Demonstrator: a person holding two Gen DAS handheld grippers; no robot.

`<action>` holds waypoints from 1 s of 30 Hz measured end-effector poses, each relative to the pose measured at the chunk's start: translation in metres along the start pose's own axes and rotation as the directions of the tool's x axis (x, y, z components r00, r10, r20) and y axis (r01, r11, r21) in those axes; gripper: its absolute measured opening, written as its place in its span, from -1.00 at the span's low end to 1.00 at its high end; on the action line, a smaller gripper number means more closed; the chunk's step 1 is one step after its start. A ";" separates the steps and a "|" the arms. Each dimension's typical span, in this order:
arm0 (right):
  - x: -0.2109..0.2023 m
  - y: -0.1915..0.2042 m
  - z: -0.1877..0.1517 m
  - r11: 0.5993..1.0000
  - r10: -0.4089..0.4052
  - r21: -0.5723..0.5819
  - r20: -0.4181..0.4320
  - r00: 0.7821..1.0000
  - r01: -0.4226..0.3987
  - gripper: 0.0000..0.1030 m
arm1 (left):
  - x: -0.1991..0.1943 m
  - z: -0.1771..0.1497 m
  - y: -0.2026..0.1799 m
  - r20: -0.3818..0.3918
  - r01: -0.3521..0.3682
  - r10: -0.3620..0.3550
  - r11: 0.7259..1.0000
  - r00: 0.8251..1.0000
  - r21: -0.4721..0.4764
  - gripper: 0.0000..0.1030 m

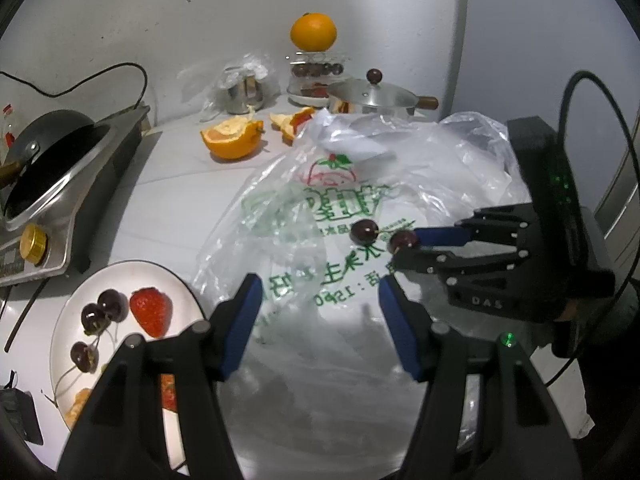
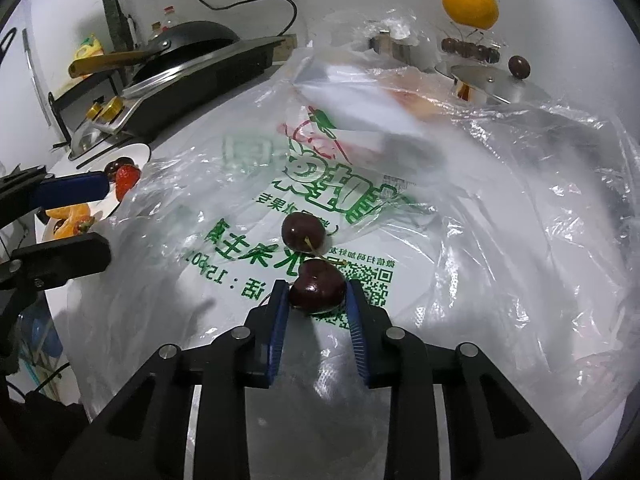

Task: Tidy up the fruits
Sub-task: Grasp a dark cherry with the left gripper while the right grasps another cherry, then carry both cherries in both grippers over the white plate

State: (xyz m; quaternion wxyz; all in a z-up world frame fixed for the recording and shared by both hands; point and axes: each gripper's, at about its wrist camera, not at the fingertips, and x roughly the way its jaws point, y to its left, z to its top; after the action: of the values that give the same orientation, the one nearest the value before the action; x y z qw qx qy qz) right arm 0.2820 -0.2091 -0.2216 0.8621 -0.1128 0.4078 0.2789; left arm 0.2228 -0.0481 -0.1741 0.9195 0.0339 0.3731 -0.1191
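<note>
a: what's seen first?

b: a big crumpled plastic bag with green print is spread over the white counter, taking most of both views. a stove with a dark pan is parked at the counter's far left.

a: plate?

b: a white plate is set just beside the bag's left edge. three cherries and a strawberry are laid on it, orange bits at its near rim.

a: grippers?

b: the left gripper is held over the bag's near part, jaws apart, nothing between them. the right gripper is clamped on a cherry; both blue pads are pressed to its sides.

a: cherry pose?

b: the held cherry is seen on the bag's printed middle, stem end turned away from the right wrist camera. a thin stem is run from it up to a second cherry lying on the bag just beyond, so the pair's long axis is pointed away along the fingers.

a: background?

b: a whole orange is perched on a clear container by the wall, a lidded steel pot beside it, and a cut orange half is left on the counter.
</note>
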 end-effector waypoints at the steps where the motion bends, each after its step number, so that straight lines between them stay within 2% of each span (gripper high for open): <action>1: -0.003 0.000 0.000 1.000 0.003 -0.003 0.004 1.000 -0.003 -0.40 | 0.001 0.001 -0.002 -0.002 0.000 0.000 1.000 1.000 0.004 0.20; 16: -0.041 -0.028 -0.003 0.999 -0.011 0.040 0.082 0.997 0.007 -0.40 | 0.031 0.015 -0.028 -0.053 0.007 -0.004 0.998 0.999 0.061 0.20; 30: -0.040 -0.052 -0.006 0.997 0.007 0.078 0.108 0.994 -0.015 -0.40 | 0.075 0.026 -0.046 -0.143 -0.014 0.037 0.988 0.989 0.154 0.20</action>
State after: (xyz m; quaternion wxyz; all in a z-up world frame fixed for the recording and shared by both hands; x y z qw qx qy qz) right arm 0.2871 -0.2698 -0.1963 0.8851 -0.0612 0.3721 0.2729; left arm 0.2810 -0.1112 -0.2067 0.8860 0.1176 0.4284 -0.1328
